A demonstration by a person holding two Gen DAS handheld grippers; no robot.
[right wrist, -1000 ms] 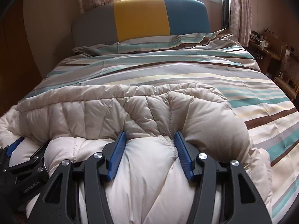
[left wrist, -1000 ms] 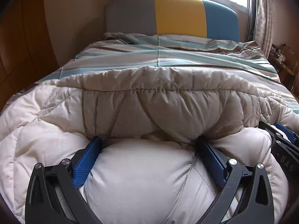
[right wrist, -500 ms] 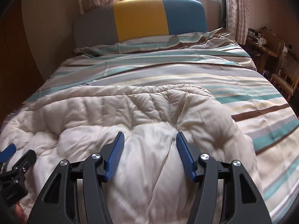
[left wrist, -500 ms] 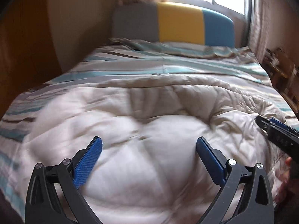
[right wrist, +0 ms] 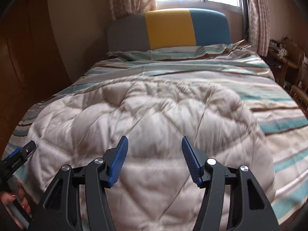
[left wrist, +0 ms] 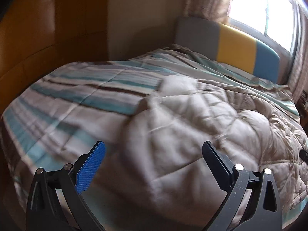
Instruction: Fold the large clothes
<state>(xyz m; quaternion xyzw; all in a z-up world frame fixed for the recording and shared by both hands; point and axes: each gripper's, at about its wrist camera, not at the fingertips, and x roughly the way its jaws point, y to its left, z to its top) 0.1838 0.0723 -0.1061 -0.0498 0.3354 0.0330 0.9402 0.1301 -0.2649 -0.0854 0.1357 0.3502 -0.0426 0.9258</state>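
free: striped bed (right wrist: 279, 104) right of puffy coat (right wrist: 154, 115) | blocked: headboard (right wrist: 169, 28) far end, wooden wardrobe (left wrist: 48, 38) left, shelf (right wrist: 288, 61) right

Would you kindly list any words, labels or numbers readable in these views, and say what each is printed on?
Small pale lettering on the left tool, seen at the left edge of the right wrist view: too small and blurred to read.
Nothing readable on the beige quilted coat, the striped duvet or the headboard.

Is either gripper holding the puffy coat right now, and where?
Nothing is held. The left gripper and right gripper are both open above the quilted cream coat.
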